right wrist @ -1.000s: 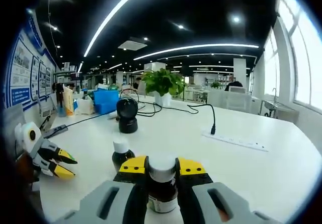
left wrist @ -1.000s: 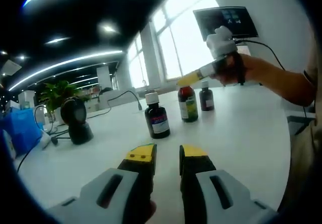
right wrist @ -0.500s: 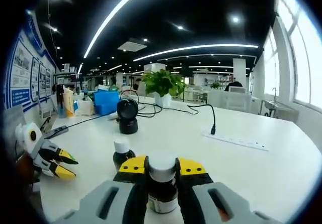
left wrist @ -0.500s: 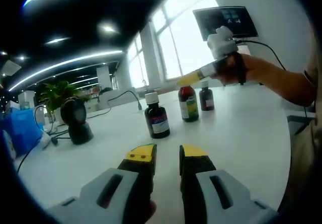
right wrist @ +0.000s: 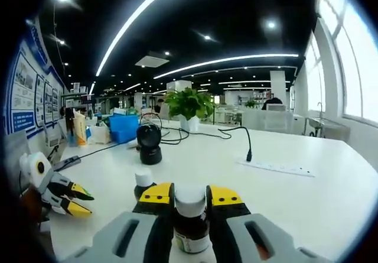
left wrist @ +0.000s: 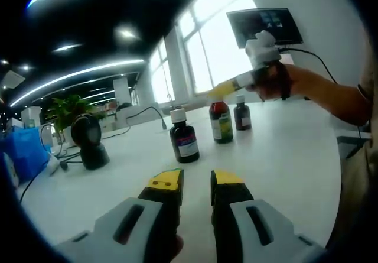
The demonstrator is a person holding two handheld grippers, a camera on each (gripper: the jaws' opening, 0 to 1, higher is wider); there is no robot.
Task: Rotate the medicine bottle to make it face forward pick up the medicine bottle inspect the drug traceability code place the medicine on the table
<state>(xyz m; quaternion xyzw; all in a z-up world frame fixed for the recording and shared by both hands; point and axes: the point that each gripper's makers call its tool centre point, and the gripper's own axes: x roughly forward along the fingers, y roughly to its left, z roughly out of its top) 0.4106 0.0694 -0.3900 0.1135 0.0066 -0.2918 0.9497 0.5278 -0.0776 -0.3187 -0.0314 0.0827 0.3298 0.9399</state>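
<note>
In the right gripper view, the right gripper (right wrist: 190, 195) is seen nearest, its yellow-tipped jaws closed against the sides of a dark medicine bottle (right wrist: 190, 224) with a white cap and a pale label. The bottle is held upright between the jaws. Whether it is lifted off the white table (right wrist: 295, 198) or resting on it cannot be told. Just behind the left jaw, a second dark bottle (right wrist: 143, 183) with a white cap is partly hidden. Off to the left, the left gripper (right wrist: 75, 199) is seen low over the table, its yellow tips spread apart with nothing between them. Farther back, a black round scanner (right wrist: 148, 144) stands on the table, and a white power strip (right wrist: 279, 168) lies to the right with a black cable running to it. Beyond these, a blue bin (right wrist: 123, 127) and a potted plant (right wrist: 189, 106) are seen.

In the left gripper view, the left gripper (left wrist: 197, 182) is seen with its jaws parted and empty above the table (left wrist: 283, 156). Ahead of it, a dark bottle with a white cap (left wrist: 183, 136) stands alone. Behind that, a red-capped bottle (left wrist: 220, 122) and the medicine bottle (left wrist: 242, 113) are seen, with the right gripper (left wrist: 227, 90) reaching over them in a person's hand (left wrist: 277, 80). A monitor (left wrist: 264, 24) is mounted on the far wall.
</note>
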